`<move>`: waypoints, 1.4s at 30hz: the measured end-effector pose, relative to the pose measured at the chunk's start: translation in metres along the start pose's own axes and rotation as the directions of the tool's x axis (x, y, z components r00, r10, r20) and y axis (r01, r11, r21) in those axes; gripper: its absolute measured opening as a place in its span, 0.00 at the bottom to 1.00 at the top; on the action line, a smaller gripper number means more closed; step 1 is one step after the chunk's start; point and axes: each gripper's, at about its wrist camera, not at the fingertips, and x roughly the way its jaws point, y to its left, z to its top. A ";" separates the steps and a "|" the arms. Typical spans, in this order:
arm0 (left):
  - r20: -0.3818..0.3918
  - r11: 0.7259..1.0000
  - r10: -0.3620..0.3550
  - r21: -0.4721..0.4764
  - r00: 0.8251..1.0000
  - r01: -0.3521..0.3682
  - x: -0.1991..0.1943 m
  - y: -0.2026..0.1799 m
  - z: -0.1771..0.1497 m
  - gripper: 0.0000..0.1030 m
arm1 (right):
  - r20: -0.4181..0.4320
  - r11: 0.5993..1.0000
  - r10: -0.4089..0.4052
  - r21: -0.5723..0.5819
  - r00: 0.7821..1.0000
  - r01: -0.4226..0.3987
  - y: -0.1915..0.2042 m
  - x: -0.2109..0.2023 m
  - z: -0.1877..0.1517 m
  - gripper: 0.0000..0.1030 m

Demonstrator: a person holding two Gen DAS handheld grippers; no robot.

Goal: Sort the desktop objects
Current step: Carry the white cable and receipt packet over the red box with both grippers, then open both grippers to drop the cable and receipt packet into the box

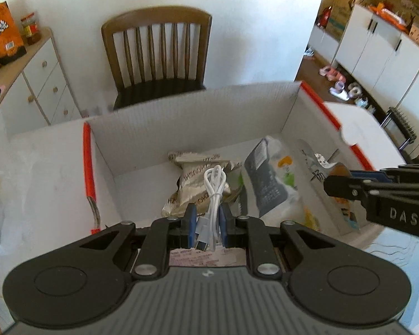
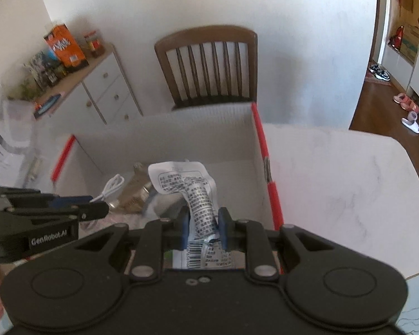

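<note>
A white cardboard box with red edges (image 1: 181, 117) stands open in front of me, also in the right wrist view (image 2: 181, 136). My left gripper (image 1: 207, 217) is shut on a coiled white USB cable (image 1: 215, 189) and holds it over the box's near side. My right gripper (image 2: 203, 223) is shut on a white printed snack packet (image 2: 192, 192), also over the box; it enters the left wrist view from the right (image 1: 332, 185). A brown snack bag (image 1: 192, 178) and a grey-white packet (image 1: 268, 178) lie inside the box.
A wooden chair (image 1: 159, 55) stands behind the box. A white drawer cabinet (image 1: 42, 83) with an orange bag (image 1: 2, 33) and jars is at the left. The white marble table (image 2: 335, 189) extends right of the box. Shoes lie on the floor at the right.
</note>
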 end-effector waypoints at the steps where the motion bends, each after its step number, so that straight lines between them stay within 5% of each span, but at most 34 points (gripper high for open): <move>1: -0.013 1.000 0.003 0.000 1.000 -0.003 0.005 0.000 0.000 0.15 | -0.005 1.000 -0.005 -0.001 1.000 0.005 0.001 0.002 0.000 0.19; 15: -0.099 0.999 0.035 0.027 0.995 -0.032 0.029 -0.014 -0.005 0.16 | -0.071 0.999 -0.017 -0.050 0.997 0.013 0.001 0.014 -0.012 0.20; 21: -0.096 1.000 0.022 -0.016 0.995 -0.024 0.021 -0.011 -0.005 0.16 | -0.066 0.999 0.006 -0.050 0.998 -0.010 0.001 0.001 -0.011 0.33; 29: -0.033 0.999 0.004 -0.037 0.999 -0.005 -0.009 -0.010 -0.008 0.24 | -0.007 0.997 0.062 -0.051 0.998 -0.062 -0.001 -0.029 -0.007 0.67; 42: 0.025 0.996 -0.059 -0.067 0.998 0.061 -0.052 -0.014 -0.017 0.24 | 0.052 0.991 0.096 -0.096 0.994 -0.090 0.002 -0.075 -0.018 0.78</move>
